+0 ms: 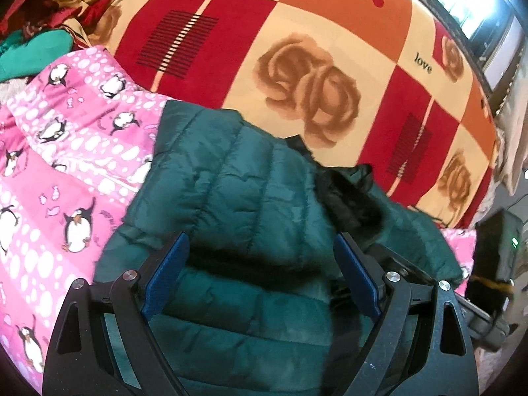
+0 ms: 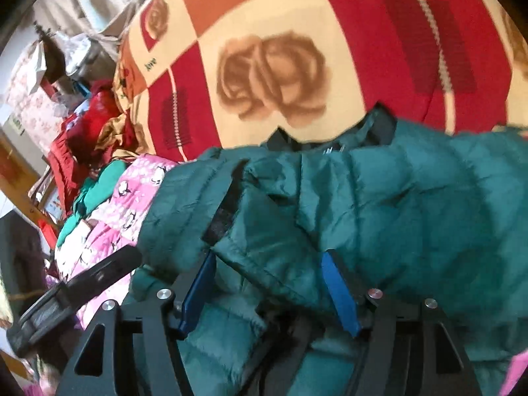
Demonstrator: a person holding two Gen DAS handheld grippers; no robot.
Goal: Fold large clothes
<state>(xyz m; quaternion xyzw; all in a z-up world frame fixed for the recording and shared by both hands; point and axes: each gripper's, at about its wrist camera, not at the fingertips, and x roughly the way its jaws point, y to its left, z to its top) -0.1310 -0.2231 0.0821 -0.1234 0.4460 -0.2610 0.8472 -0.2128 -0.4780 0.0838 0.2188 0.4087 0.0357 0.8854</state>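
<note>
- Left gripper [image 1: 260, 241]: tilted down over the jacket, jaws spread wide, blue pads [image 1: 166, 275] well apart on either side of a quilted fold; nothing pinched between them.
- Right gripper [image 2: 269, 257]: angled down from above, jaws parted, a raised flap of the jacket lying between the blue pads [image 2: 340, 292]; whether they press on it cannot be told.
- Jacket [image 1: 237, 178]: dark green, quilted, bunched under both grippers, with a black fur trim [image 1: 346, 194] toward its right side.
- Pink blanket [image 1: 66, 151]: penguin print, lying under and to the left of the jacket.
- Bedspread [image 1: 330, 49]: red, orange and cream squares with brown roses, spread beyond the jacket.
- Green cloth [image 1: 33, 49]: crumpled at the far left, beside the pink blanket.
</note>
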